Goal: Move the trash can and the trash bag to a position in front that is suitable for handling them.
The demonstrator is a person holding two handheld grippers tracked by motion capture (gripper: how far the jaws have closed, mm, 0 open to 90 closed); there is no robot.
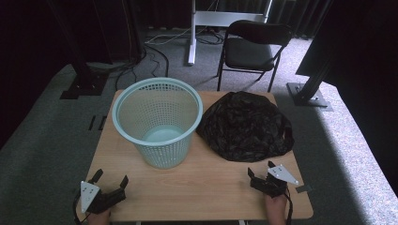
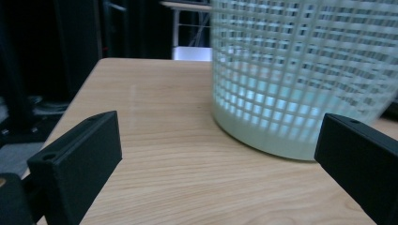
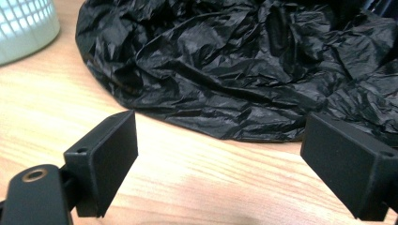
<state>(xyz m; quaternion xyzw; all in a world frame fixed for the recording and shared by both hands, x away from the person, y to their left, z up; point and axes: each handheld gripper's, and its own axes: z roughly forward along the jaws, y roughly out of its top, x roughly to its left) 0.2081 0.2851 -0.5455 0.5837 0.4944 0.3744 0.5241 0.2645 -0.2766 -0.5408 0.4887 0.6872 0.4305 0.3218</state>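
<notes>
High view, crumpled glossy black bag (image 1: 244, 126), pale mesh basket (image 1: 159, 123), both hand-held grippers released.

The left hand-held gripper (image 1: 110, 180) was held at the near left edge of the tabletop (image 1: 197, 183), its two black jaws spread wide with nothing between them and angled up and to the right in the high view; the hand (image 1: 97, 218) gripping it entered from the bottom edge. The right hand-held gripper (image 1: 260, 169) was held at the near right, jaws likewise spread wide and empty, pointing away from the person, with the right hand (image 1: 274, 208) behind it. In each gripper view, the jaws stood just above the tabletop.
</notes>
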